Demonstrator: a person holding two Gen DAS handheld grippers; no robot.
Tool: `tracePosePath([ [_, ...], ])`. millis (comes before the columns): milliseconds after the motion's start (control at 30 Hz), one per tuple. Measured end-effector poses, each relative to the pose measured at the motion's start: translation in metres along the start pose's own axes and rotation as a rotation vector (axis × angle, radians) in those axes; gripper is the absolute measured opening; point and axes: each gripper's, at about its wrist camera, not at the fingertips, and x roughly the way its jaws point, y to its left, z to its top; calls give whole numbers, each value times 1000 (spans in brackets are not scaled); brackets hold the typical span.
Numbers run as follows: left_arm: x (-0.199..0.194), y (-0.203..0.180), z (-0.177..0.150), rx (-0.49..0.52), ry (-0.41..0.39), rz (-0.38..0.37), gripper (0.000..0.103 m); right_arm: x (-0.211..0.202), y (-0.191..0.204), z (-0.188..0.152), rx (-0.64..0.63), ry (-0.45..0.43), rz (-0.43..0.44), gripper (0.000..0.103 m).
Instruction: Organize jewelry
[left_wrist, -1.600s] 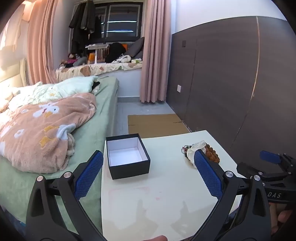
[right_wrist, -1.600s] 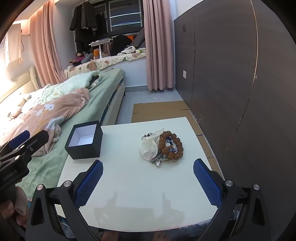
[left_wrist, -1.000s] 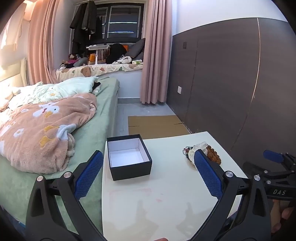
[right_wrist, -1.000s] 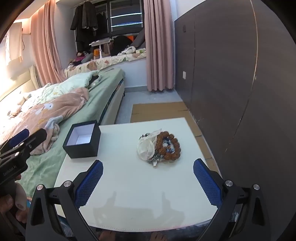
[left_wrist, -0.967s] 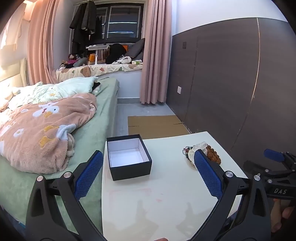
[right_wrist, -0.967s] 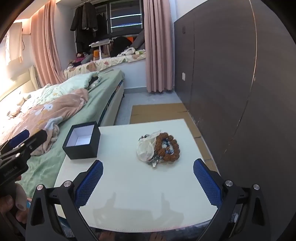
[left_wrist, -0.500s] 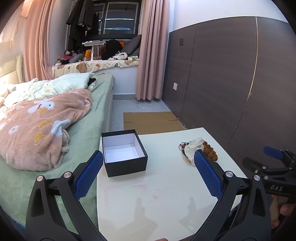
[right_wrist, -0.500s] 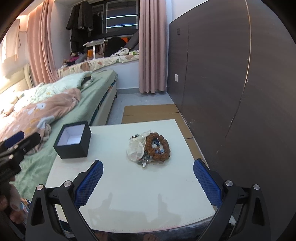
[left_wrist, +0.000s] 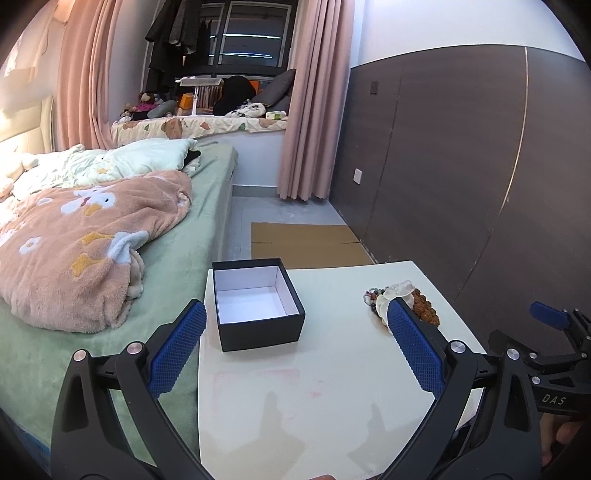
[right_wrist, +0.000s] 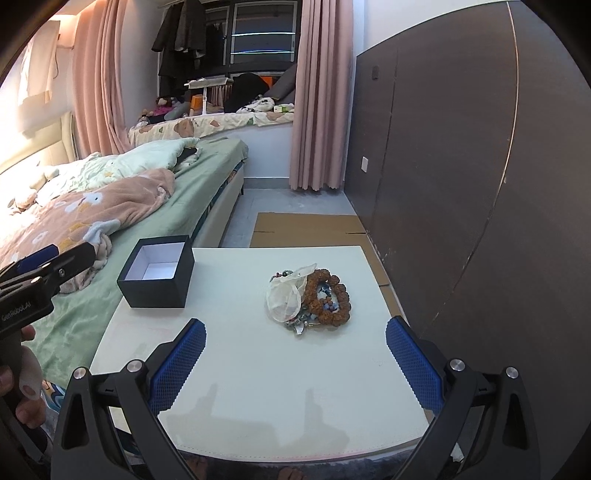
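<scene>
The jewelry pile (right_wrist: 309, 298) lies on the white table (right_wrist: 258, 369), right of the black box (right_wrist: 157, 271), as before. Both the left gripper (left_wrist: 295, 345) and right gripper (right_wrist: 295, 354) remain spread wide, holding nothing, slightly shifted since earlier.

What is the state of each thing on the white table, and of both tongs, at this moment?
Black box: lid off, empty, upright near the bed-side edge.
Brown bead bracelet: lying flat in the jewelry pile, outside the box.
Small clear bag: crumpled, lying against the bracelet.
Left tongs: open, holding nothing.
Right tongs: open, holding nothing, short of the pile.
</scene>
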Motion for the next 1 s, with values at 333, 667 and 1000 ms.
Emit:
tracePosePath([
  [333,-3,1,-2,8,-16,3,98,1,-6,2,26,9,2,96],
  [667,-5,-2,-1,12,-19,2,98,0,-6,3,32,9,-6,96],
  [1000,-7,-3,-1,15,-21,3,98,-3,-15,3,83,19,0,96],
])
